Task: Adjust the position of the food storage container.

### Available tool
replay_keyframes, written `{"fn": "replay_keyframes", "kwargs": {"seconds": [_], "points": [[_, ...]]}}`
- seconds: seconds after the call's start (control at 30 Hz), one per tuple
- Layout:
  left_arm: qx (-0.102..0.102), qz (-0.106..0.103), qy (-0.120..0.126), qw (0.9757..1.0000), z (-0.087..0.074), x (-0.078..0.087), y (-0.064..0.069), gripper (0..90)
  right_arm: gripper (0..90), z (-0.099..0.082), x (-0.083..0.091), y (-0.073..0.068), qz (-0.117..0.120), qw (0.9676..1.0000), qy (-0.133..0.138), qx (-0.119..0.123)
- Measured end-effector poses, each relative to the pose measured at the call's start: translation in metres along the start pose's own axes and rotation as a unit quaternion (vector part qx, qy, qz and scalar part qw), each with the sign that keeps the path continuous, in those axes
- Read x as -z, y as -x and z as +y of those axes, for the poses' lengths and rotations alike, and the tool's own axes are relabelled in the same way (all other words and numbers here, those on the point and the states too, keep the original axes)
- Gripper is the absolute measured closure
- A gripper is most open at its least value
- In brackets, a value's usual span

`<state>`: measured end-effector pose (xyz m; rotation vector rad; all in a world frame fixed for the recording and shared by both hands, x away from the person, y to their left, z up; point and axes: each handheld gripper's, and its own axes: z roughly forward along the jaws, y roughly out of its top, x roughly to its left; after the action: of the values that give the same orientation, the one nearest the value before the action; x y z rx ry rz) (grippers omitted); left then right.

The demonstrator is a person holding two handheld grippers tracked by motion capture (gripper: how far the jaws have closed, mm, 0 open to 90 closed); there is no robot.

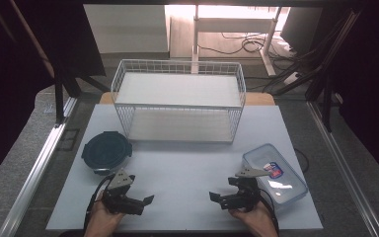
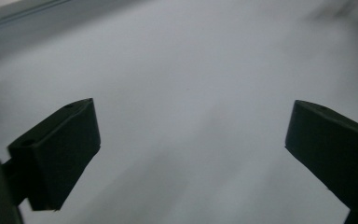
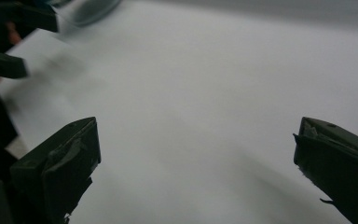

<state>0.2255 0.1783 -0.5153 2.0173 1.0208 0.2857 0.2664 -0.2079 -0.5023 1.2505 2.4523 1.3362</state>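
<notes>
The high view shows the left gripper (image 1: 148, 200) beside a round container (image 1: 105, 152) and the right gripper (image 1: 214, 197) beside a rectangular box (image 1: 275, 174). Both gripper views show jaws spread wide and holding nothing, over bare table (image 2: 191, 93).

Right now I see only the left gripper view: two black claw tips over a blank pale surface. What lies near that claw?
Observer: A round container with a dark lid sits on the table just beyond the left claw, apart from it.
Operator: Anything on the other side?
Observer: A clear rectangular box lies beside the right claw, which is open and holds nothing.
Operator: And farther back?
Observer: A white wire rack with two shelves stands at the far edge of the table.
</notes>
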Motion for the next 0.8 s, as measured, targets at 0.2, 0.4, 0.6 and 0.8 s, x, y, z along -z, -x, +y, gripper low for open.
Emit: {"fn": "replay_keyframes", "kwargs": {"seconds": [0.2, 0.4, 0.6, 0.8], "points": [[-0.018, 0.018, 0.0, 0.9997, -0.0041, -0.0059, -0.0005, 1.8, 1.3, -0.0004, -0.0002, 0.0033, -0.006, 1.0, -0.005, 0.003], [-0.027, 0.013, 0.007, 0.9995, -0.0072, -0.0087, -0.0052, 3.7, 6.2, -0.0009, -0.002, 0.0043, -0.011, 0.9999, -0.007, 0.005], [-0.021, 0.001, 0.013, 0.9997, -0.0076, -0.0088, -0.0067, 3.7, 11.1, 0.0005, 0.0008, 0.0033, -0.006, 0.9999, 0.001, 0.012], [-0.017, -0.003, 0.015, 0.9997, -0.0081, -0.0087, -0.0077, 4.5, 27.2, 0.0013, 0.0044, 0.0005, -0.011, 0.9989, -0.008, 0.044]]}}
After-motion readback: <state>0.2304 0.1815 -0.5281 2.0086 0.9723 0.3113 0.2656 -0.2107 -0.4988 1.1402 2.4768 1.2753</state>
